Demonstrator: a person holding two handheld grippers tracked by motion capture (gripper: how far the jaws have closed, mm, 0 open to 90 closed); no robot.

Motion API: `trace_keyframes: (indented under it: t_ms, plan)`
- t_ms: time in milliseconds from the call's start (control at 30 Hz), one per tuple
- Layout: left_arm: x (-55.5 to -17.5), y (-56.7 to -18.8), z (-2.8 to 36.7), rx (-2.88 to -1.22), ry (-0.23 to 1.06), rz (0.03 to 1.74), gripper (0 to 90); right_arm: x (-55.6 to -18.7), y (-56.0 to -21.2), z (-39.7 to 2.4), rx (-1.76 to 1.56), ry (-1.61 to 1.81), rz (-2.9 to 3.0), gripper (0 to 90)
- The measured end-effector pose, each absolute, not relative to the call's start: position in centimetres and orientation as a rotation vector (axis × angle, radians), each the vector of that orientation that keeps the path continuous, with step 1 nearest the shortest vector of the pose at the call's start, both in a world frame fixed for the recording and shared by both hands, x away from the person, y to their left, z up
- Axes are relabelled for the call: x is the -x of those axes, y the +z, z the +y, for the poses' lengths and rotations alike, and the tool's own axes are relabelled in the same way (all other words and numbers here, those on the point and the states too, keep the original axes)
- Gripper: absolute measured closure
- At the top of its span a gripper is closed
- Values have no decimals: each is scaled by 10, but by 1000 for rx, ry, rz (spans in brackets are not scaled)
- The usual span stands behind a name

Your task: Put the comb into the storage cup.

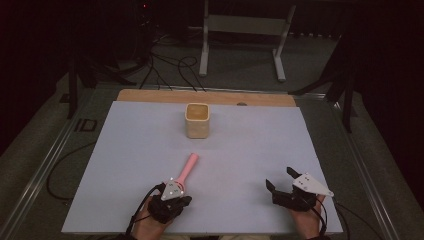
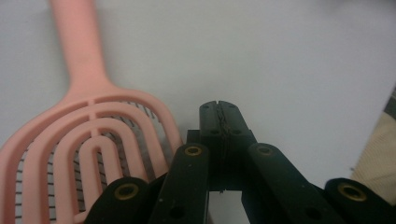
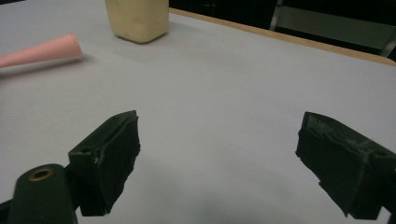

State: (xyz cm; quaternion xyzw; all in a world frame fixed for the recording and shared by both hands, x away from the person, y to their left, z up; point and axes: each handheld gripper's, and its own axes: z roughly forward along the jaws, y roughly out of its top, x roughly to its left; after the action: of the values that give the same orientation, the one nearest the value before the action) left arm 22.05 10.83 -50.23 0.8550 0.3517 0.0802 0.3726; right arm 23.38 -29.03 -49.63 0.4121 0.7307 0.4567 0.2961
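Open mat (image 1: 250, 160) across centre and right; only beige cup (image 1: 197, 120) far centre and pink brush (image 1: 186, 171) near left obstruct.

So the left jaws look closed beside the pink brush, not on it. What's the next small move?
Probably reopen the left gripper and shift it over the pink brush: its jaws meet on nothing, with the brush head lying flat on the table beside them.

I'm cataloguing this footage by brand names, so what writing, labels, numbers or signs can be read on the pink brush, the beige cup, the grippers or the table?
None can be read.
Pink brush: plain, no print visible.
Beige cup: plain sides, no label visible.
Left gripper and right gripper: no lettering on the jaws.
White table: unmarked.
Dark mark on the frame left of the table: may be lettering, too blurred to read.
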Motion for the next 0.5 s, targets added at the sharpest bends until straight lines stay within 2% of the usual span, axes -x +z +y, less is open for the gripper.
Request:
trace_keyframes:
  t_ms: [333,500]
  plan:
    - [-227,-498,115,-2195,278,934,900,-234,-497,-290,-1092,1215,1945,129]
    - [-223,-497,112,-2260,319,950,900,-234,-496,-290,-1099,1213,1943,130]
